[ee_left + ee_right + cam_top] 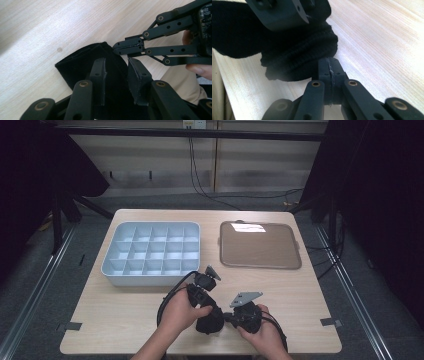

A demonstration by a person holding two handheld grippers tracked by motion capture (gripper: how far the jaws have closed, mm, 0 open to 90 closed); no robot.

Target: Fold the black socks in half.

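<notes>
A black ribbed knit cloth point(209, 325) lies on the wooden table point(120, 320) near its front edge, between my two grippers. My left gripper point(210, 316) points down at it. In the left gripper view its jaws stand apart over the cloth point(75, 67), so the left gripper point(116, 61) is open, with fabric between and under the fingers point(100, 75). My right gripper point(226, 317) comes in from the right and is shut on the cloth's upper edge. The right gripper point(114, 48) pinches a corner there. In the right gripper view, that gripper point(329, 60) meets the cloth point(299, 57) at its tip.
A pale blue tray point(107, 265) with several compartments sits at the back left of the table. A flat brown tray point(260, 245) lies at the back right. The table's front edge runs just below the hands. A trouser leg point(180, 82) shows beyond it.
</notes>
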